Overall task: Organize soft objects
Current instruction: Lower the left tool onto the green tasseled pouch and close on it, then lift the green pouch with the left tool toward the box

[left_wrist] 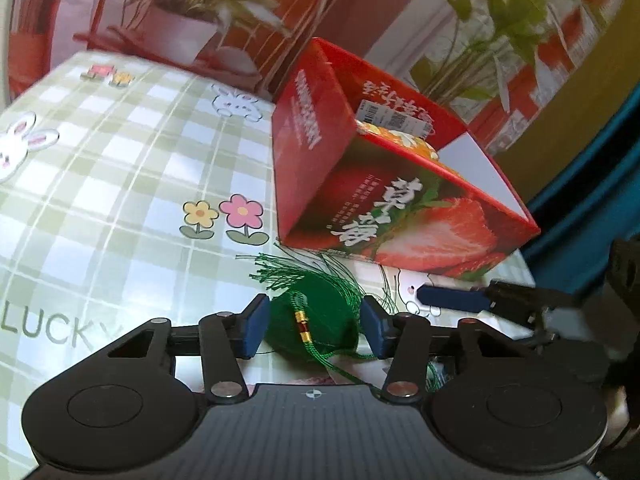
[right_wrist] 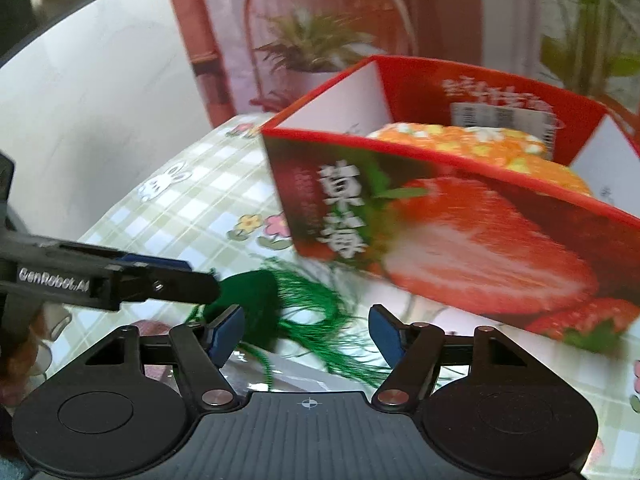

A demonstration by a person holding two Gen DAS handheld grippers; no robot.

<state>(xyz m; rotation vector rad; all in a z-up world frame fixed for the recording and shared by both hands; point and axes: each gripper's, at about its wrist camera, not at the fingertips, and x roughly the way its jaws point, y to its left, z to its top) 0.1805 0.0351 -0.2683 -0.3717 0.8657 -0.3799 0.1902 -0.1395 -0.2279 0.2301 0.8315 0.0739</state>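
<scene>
A green pouch (left_wrist: 320,320) with a gold-and-red bead and a long green tassel (right_wrist: 316,312) lies on the checked tablecloth (left_wrist: 120,160), just in front of a red strawberry box (left_wrist: 400,216). My left gripper (left_wrist: 315,332) is shut on the pouch, one blue pad pressing each side. My right gripper (right_wrist: 306,336) stands open beside it, with only loose tassel strands between its pads. One of its fingers (left_wrist: 452,298) reaches in from the right in the left wrist view. The open box (right_wrist: 460,240) holds an orange flowered soft item (right_wrist: 480,148).
The box stands close behind both grippers, its front wall tilted toward them. A printed backdrop with potted plants (left_wrist: 180,20) closes off the far side. The tablecloth (right_wrist: 192,200) stretches away to the left of the box. A teal surface (left_wrist: 592,200) lies beyond the table's right edge.
</scene>
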